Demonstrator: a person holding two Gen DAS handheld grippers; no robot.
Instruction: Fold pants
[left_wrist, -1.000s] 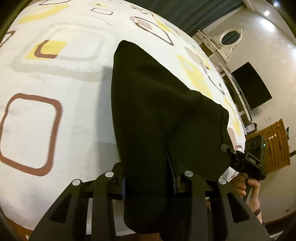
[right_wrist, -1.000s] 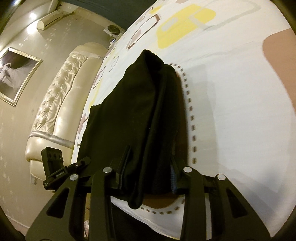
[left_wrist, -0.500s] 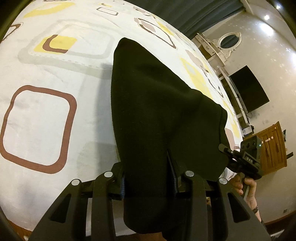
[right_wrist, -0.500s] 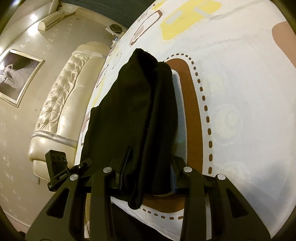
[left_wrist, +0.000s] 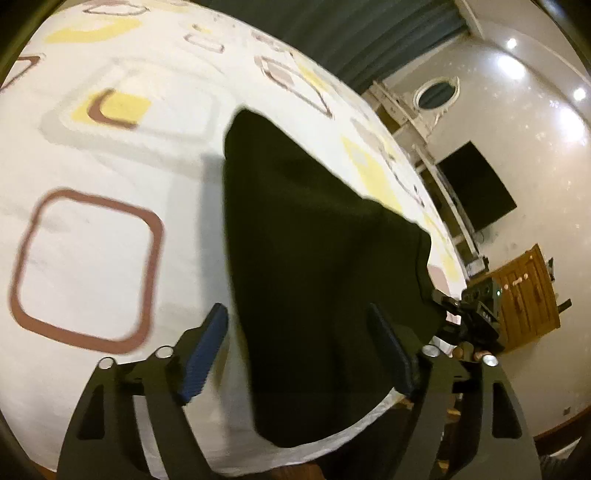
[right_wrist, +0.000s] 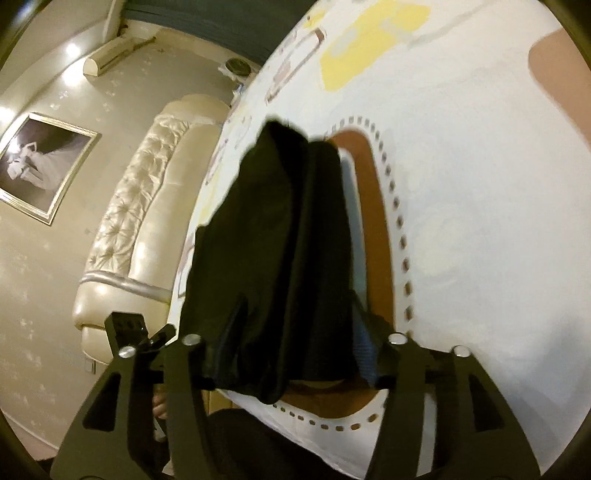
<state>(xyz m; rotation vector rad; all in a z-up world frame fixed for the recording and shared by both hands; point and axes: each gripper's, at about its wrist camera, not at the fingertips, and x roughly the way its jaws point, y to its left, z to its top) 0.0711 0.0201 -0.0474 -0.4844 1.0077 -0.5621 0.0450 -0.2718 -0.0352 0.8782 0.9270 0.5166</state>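
Note:
The black pants (left_wrist: 317, 251) lie folded on the patterned bedspread (left_wrist: 92, 236), near its front edge. My left gripper (left_wrist: 299, 347) is open, its blue-padded fingers (left_wrist: 201, 350) standing wide on either side of the pants' near end, not pinching it. In the right wrist view the pants (right_wrist: 280, 236) run away from me as a thick folded bundle. My right gripper (right_wrist: 295, 332) has opened partly; the fabric still lies between its fingers. The right gripper also shows at the pants' right corner in the left wrist view (left_wrist: 476, 314).
The white bedspread (right_wrist: 480, 184) with brown and yellow squares extends far ahead. A cream tufted headboard (right_wrist: 140, 229) is at the left. A wooden cabinet (left_wrist: 528, 295), a wall TV (left_wrist: 476, 192) and a shelf stand at the right.
Both grippers have opened and let go of the pants, which now rest on the bed. The left jaws spread wide; both grippers drew back slightly.

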